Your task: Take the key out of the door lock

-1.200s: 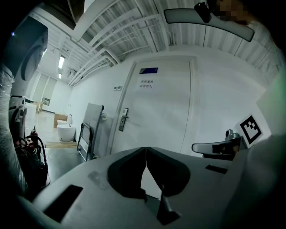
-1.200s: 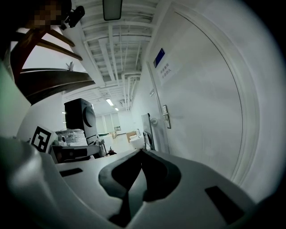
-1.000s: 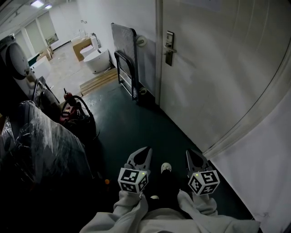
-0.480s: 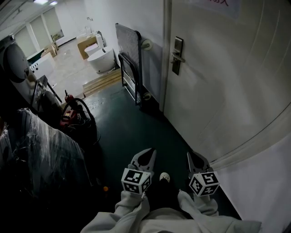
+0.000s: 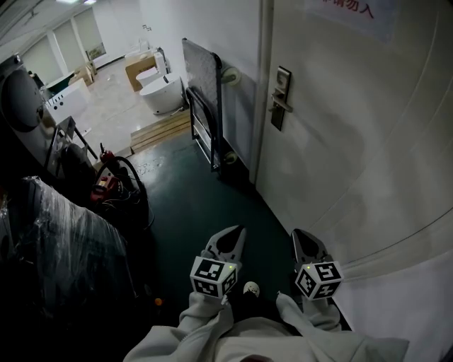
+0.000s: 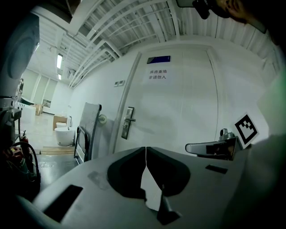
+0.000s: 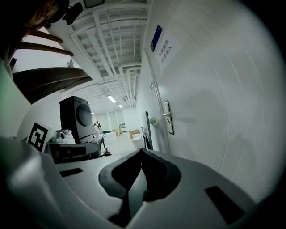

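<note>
Door lock with lever handle, set at the left edge of the white door; any key is too small to make out. Left gripper and right gripper, fingers closed on nothing, are well apart from it above the dark floor.

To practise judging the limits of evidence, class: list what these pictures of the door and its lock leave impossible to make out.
- Key: the lock plate is too small and far in all three views to show a key.
- Door sign: cut off by the top edge in the head view; its print too small in the left gripper view.
- Wrapped load: dark under plastic in the head view.
</note>
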`<state>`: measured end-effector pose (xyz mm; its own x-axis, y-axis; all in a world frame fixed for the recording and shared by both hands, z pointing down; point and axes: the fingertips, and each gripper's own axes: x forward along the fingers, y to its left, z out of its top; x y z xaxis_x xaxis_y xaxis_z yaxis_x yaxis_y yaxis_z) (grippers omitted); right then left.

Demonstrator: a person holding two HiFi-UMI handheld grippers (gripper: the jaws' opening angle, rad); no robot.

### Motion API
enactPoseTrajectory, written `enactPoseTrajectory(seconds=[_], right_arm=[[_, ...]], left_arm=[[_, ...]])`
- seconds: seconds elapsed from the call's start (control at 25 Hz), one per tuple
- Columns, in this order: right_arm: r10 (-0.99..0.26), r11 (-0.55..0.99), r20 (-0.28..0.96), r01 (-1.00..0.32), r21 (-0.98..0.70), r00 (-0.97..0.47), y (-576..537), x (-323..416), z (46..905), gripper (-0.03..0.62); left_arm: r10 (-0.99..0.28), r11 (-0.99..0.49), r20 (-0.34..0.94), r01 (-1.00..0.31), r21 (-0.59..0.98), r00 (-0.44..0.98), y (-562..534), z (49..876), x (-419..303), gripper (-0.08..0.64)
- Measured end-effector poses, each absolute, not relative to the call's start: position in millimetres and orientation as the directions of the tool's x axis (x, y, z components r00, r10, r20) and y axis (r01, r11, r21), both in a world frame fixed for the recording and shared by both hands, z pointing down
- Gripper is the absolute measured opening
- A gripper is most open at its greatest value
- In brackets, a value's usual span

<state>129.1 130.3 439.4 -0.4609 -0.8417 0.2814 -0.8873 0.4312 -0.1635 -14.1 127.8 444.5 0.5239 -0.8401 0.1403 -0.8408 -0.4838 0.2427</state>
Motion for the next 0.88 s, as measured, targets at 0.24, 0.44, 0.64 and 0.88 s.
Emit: enactPoseTrajectory(seconds=[0.24, 0.44, 0.64, 0.88], right_arm=[[-0.838, 0.433, 0.287, -0.885, -0.170, -0.464, 94.4, 141.1, 446.5, 0.052], [-0.836, 0.435, 0.289, -0.885, -0.168, -0.466, 67.8, 151.8, 453.0, 0.052], [-0.830, 0.447, 0.291, -0.879, -0.164, -0.476, 51.2, 156.9, 455.9, 0.052], [-0.818, 0.457, 0.306, -0.874, -0.166, -0.487, 50.2, 160.7, 461.8, 0.052]], left_arm=[[-0.846, -0.468, 0.150, -0.848, 0.248, 0.511, 96.1, 449.7, -8.2, 0.015], [-0.855, -0.457, 0.144, -0.854, 0.247, 0.499, 70.5, 453.5, -1.5, 0.015], [-0.860, -0.449, 0.140, -0.858, 0.251, 0.491, 55.5, 456.5, 4.7, 0.015], [-0.864, -0.433, 0.152, -0.861, 0.265, 0.481, 55.0, 462.8, 8.4, 0.015]])
